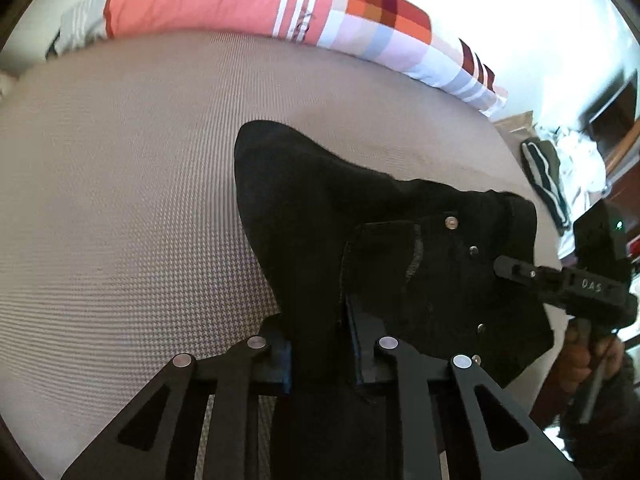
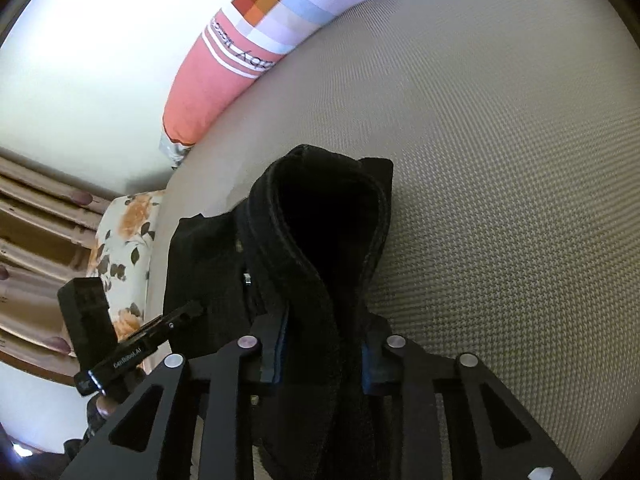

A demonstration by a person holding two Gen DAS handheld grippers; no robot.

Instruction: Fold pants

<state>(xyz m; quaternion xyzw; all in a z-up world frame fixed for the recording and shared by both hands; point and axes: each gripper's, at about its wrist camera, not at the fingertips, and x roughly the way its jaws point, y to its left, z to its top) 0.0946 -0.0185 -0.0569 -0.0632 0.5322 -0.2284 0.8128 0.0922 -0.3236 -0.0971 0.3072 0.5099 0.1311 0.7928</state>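
**Both claws grasp the black pants over the bed**

Left wrist view: the left claw (image 1: pixel 322 350) is clenched on a fold of the black pants (image 1: pixel 320 208), the cloth pinched between its blue-edged pads. The pants hang bunched over the grey textured bed (image 1: pixel 120 200), with metal rivets and a pocket seam showing. Along the bed's far edge lies a pink and checked pillow (image 1: pixel 240 0). At the right edge the right claw (image 1: pixel 504 266) bites into the waistband side, a hand (image 1: pixel 588 356) gripping its handle.

Right wrist view: the right claw (image 2: pixel 320 354) grasps the thick waistband of the pants (image 2: pixel 320 208), which loops up ahead of it. The left claw (image 2: pixel 192 310) enters from the left, touching the cloth. A floral cushion (image 2: pixel 124 240) sits off the bed's left edge.
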